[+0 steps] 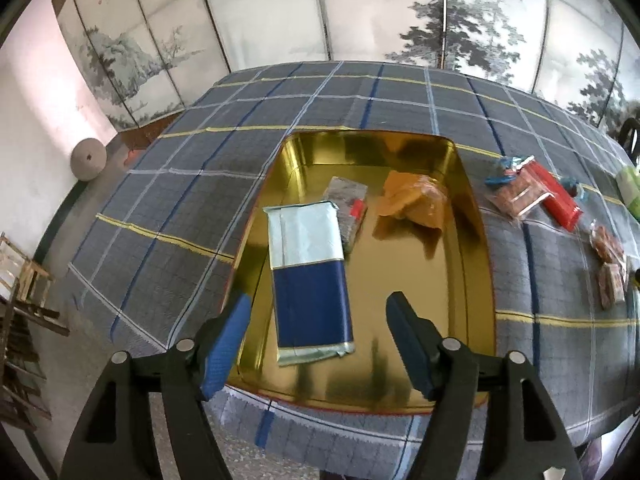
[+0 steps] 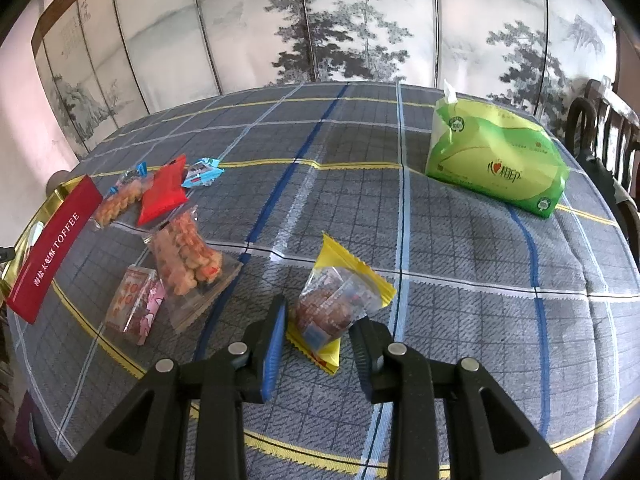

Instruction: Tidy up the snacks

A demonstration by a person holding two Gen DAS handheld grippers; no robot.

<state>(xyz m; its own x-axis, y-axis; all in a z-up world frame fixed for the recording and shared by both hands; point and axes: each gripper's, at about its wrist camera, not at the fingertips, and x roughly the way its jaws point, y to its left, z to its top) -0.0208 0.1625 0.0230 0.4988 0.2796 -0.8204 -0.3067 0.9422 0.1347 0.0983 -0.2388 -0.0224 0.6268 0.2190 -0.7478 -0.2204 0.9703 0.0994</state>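
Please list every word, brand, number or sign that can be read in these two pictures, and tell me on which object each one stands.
"TOFFEE", after white Chinese characters I cannot read surely: on the red toffee box.
"100", inside a small round seal: on the green tissue pack.
Red brand characters on the same tissue pack: too stylised to read.
Print on the yellow snack packet, the pink snack packet and the small blue packet: too small or blurred.
Blue and silver package in the gold tin: no text visible.
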